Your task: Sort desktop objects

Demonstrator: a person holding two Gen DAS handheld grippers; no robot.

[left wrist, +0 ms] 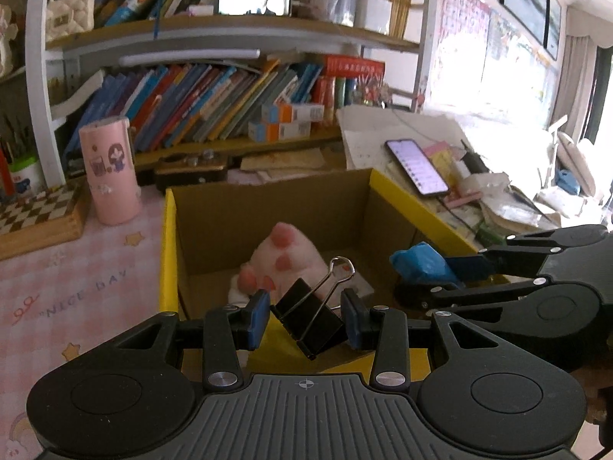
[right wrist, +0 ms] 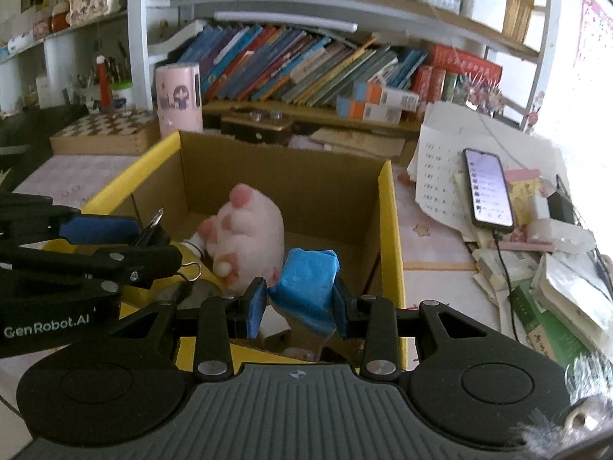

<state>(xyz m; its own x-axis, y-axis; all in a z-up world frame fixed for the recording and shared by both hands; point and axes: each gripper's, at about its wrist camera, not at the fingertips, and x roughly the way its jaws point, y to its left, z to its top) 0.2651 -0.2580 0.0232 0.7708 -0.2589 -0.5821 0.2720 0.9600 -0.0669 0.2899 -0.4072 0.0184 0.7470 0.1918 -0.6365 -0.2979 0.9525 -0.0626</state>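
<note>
The left tongs [left wrist: 305, 318], clamped on the tilted black metal binder clip [left wrist: 306, 320], and the right tongs [right wrist: 299, 303], clamped on the soft blue wrapped packet [right wrist: 306, 280], hang over the yellow-edged cardboard box [right wrist: 389, 222], so the clip may twist out and fall outside.

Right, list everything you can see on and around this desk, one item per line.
cardboard box: one, brown with yellow rim, desk centre
paw plush: one, pink, inside box
binder clip: one, black, in left jaws
blue packet: one, in right jaws
pink cylinder: one, left of box
chessboard: one, checkered, far left
phone: one, lit, on papers right of box
books: many, multicoloured, shelf behind
left gripper: black, blue pads
right gripper: black, blue pads
</note>
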